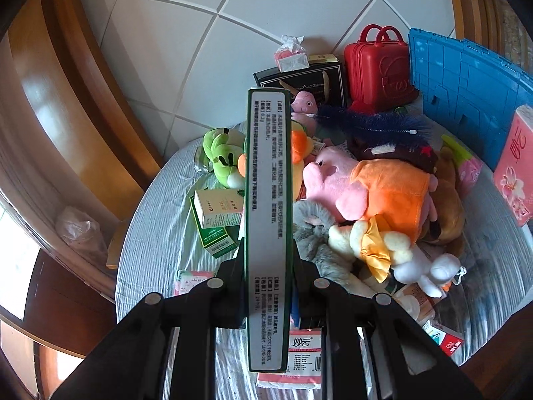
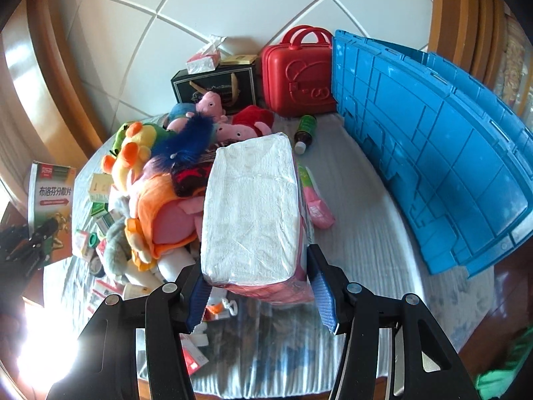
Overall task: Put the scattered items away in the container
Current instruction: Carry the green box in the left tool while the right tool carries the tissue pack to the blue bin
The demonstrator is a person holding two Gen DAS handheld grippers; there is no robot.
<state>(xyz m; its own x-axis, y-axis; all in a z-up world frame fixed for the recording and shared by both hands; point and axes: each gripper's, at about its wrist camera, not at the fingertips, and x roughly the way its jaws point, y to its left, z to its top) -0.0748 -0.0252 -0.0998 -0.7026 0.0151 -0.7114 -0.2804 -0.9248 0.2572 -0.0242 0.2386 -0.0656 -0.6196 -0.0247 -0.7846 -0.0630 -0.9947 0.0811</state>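
Observation:
My left gripper is shut on a flat green and white medicine box, held on edge above the table; it also shows in the right wrist view. My right gripper is shut on a pink pack of tissues, seen from its white side, lifted above the table. The blue crate stands at the right; it also shows in the left wrist view. The pink pack shows at the right edge of the left wrist view.
A pile of plush toys fills the table's middle on a striped cloth. Small medicine boxes lie at the left. A red case, a black gift bag and a green bottle stand at the back.

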